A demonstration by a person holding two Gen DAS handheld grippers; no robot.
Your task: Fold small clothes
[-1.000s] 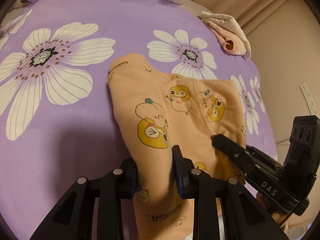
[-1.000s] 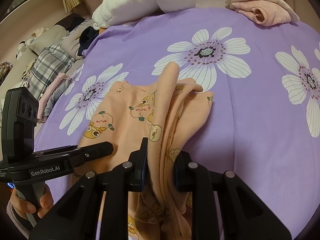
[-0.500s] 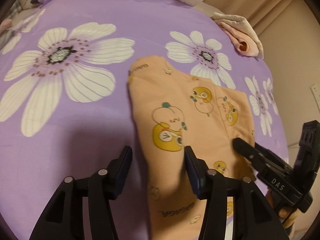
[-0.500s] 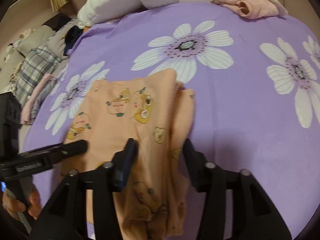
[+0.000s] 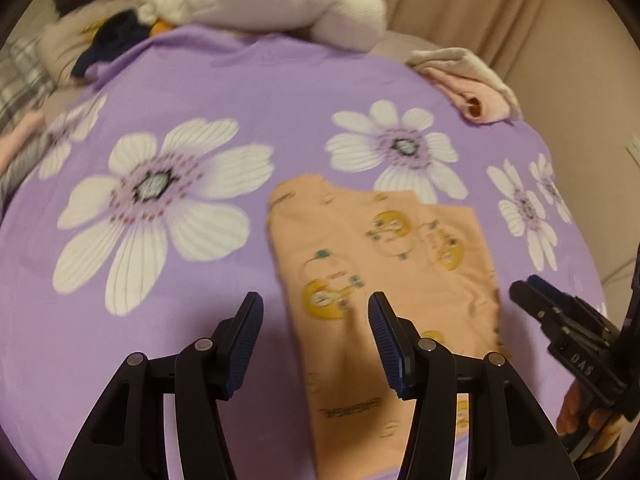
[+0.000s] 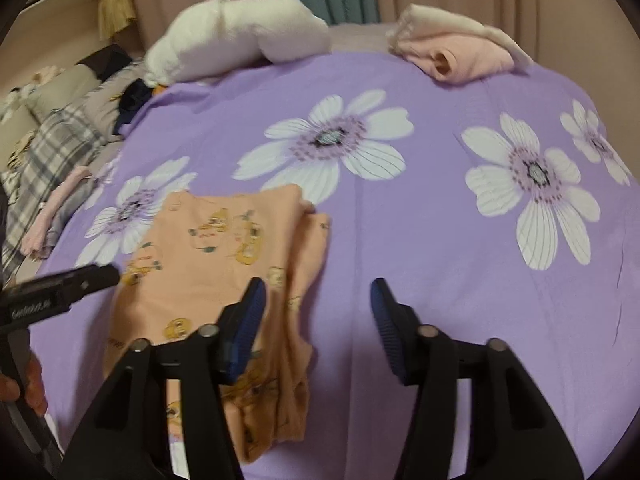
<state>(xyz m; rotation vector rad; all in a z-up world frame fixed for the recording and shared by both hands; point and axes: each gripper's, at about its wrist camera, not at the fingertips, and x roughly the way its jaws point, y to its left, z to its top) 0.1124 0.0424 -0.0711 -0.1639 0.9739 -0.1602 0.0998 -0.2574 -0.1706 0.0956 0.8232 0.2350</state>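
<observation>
Orange garment (image 5: 384,280) lies on the bed (image 5: 200,88) — long axis toward both grippers; left gripper (image 5: 316,336) straddles its left edge, right gripper (image 6: 318,320) beside it — jaws released.

1. Both grippers are matte black plastic, each with two long angular arms that have cut-out slots near the base.
2. The left gripper (image 5: 316,336) has round silver screw heads along its linkage; the right gripper (image 6: 318,322) has the same.
3. The finger pads (image 5: 378,320) are dark blue with fine ribbing.
4. Seen side-on from the left wrist camera, the right gripper carries white "DAS" lettering.
5. From the right wrist camera, the left one reads "GenRobot", blurry.
6. Bare-skinned fingers of the right hand (image 5: 588,420) wrap a handle; the left hand (image 6: 24,384) does too.
</observation>
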